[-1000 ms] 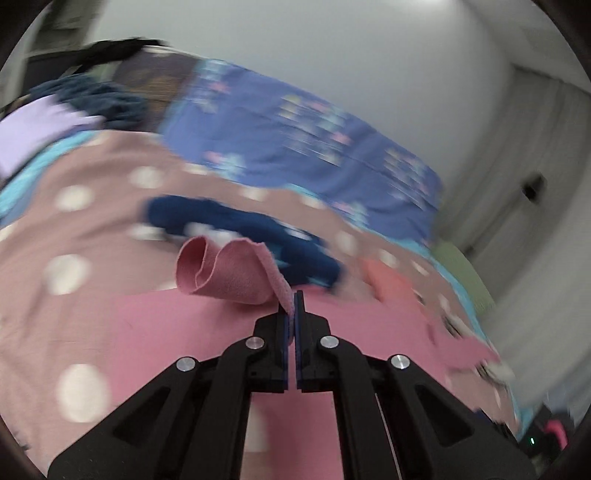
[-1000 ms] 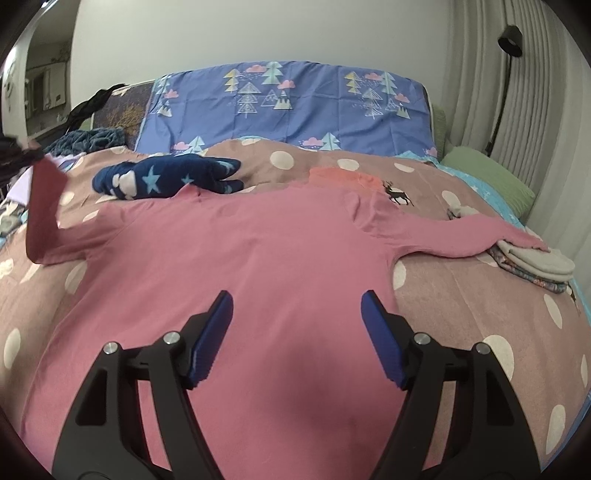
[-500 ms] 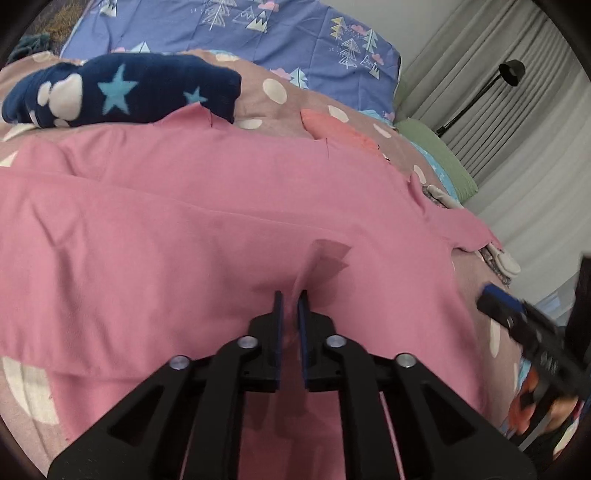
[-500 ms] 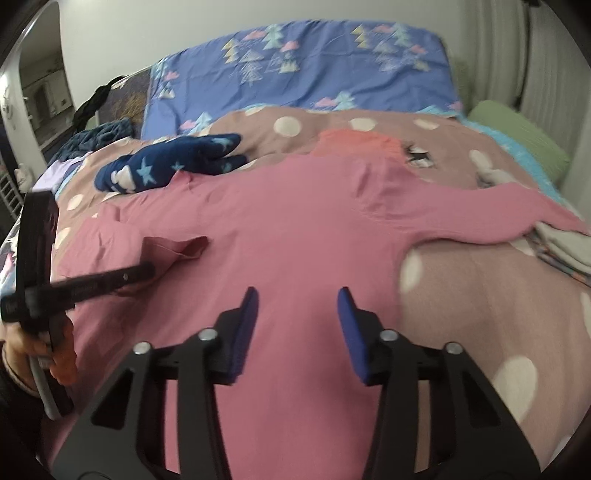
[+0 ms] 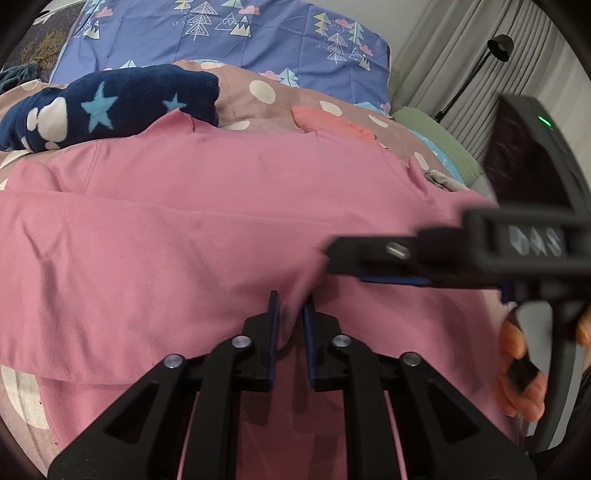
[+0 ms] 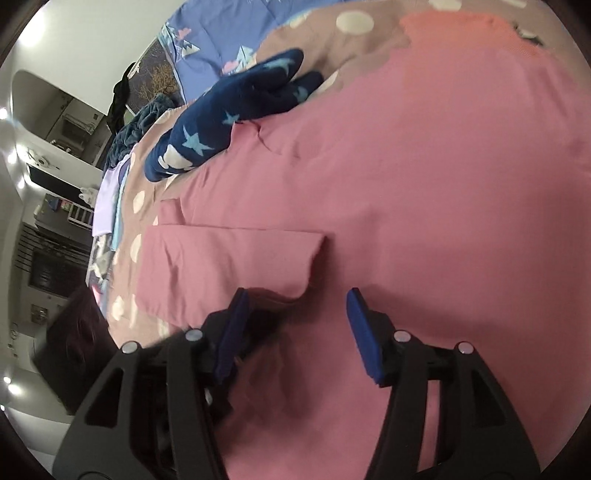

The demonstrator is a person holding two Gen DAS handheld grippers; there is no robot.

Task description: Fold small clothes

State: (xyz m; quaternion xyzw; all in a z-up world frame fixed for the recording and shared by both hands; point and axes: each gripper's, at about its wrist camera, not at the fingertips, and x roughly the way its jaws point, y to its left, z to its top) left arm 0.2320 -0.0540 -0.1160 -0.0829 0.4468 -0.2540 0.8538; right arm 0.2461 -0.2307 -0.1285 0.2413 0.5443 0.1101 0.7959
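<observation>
item: pink long-sleeved top | state: spread flat, front down or up cannot be told | pose: one sleeve folded inward across the body — cuff end lying on the torso panel, slightly lifted | location: on the dotted bedspread, neckline edge just beside the navy star-print garment

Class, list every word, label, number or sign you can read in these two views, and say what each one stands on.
Pale raised letters on the black body of the right tool, seen from the left wrist: blurred, not readable.
Green light on the black device above it: a lit dot, no text.
Blue pillowcase: tree and cloud pictures only, no words.
Pink shirt: no print visible.
</observation>
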